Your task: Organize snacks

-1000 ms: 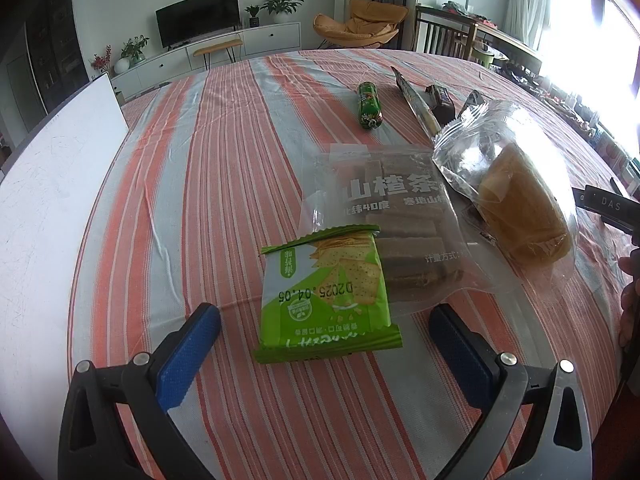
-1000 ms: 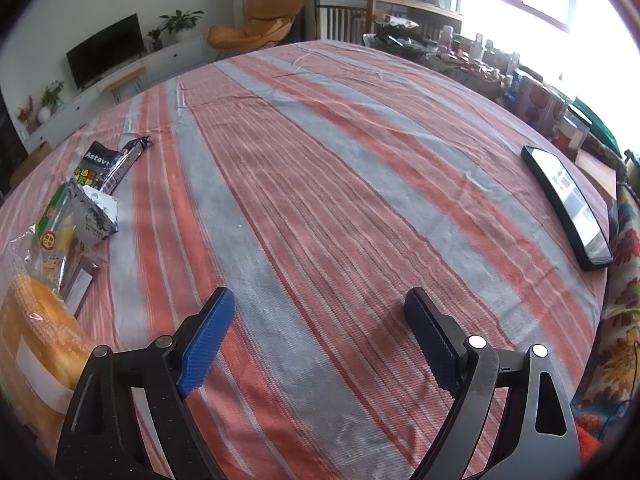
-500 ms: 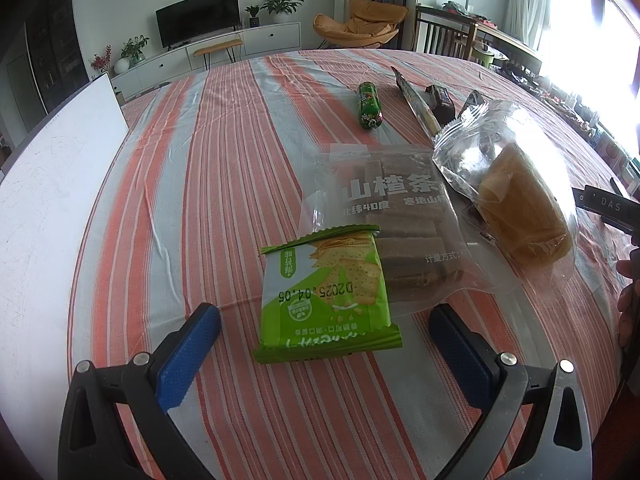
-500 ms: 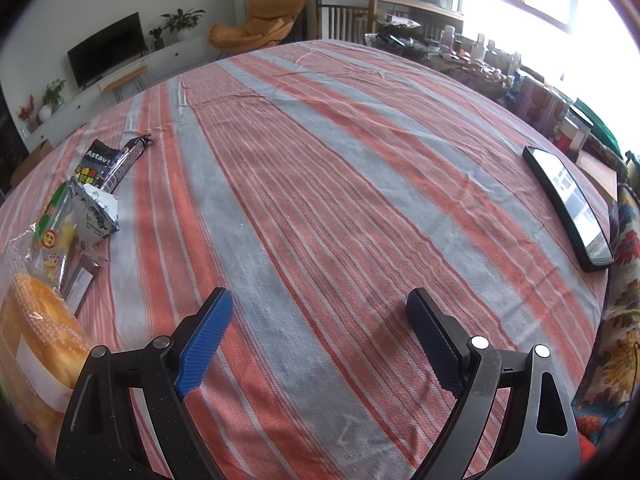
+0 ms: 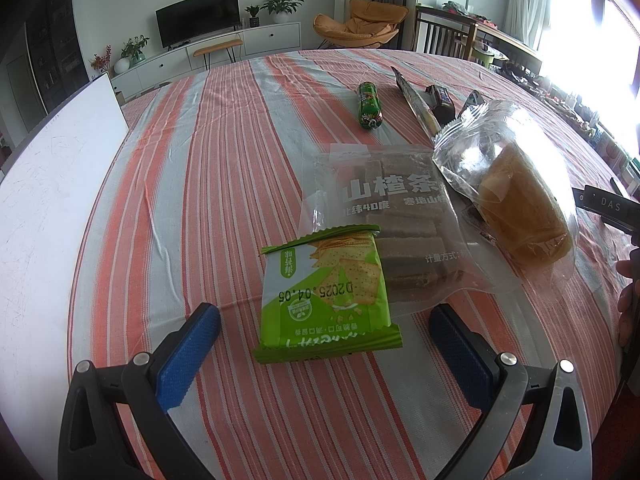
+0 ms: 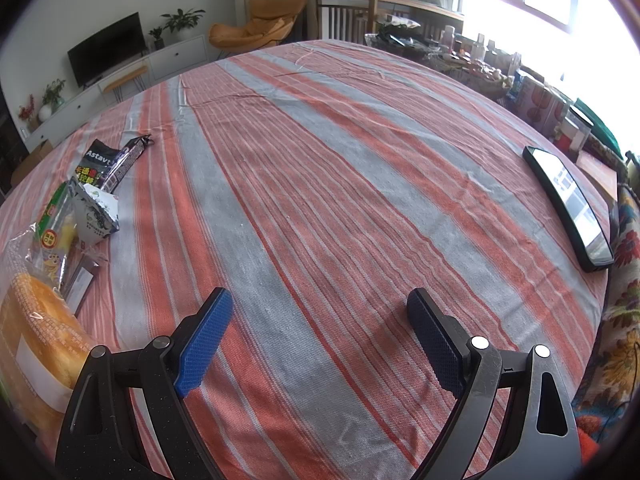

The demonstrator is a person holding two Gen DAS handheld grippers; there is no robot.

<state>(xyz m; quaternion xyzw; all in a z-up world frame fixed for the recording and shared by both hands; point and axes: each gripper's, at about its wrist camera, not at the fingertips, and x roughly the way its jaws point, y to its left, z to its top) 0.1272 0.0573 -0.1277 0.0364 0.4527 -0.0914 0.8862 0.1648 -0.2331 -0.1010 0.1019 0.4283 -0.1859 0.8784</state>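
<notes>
In the left wrist view a green cracker packet [image 5: 326,294] lies on the striped tablecloth [image 5: 192,184], partly on a clear bag of brown hawthorn strips [image 5: 394,224]. A clear bag with a golden bun [image 5: 516,208] lies to the right. A small green tube snack [image 5: 369,106] and dark wrappers [image 5: 438,102] lie farther back. My left gripper [image 5: 324,320] is open, its fingers either side of the green packet's near end. My right gripper [image 6: 318,308] is open and empty over bare cloth; the bun bag [image 6: 36,344] and small packets [image 6: 94,208] lie to its left.
A white board [image 5: 52,184] lies along the table's left side. A black phone or mirror [image 6: 568,204] lies near the right edge of the table. Boxes and bottles [image 6: 536,100] crowd the far right. A hand holding the other gripper [image 5: 628,280] shows at the right edge.
</notes>
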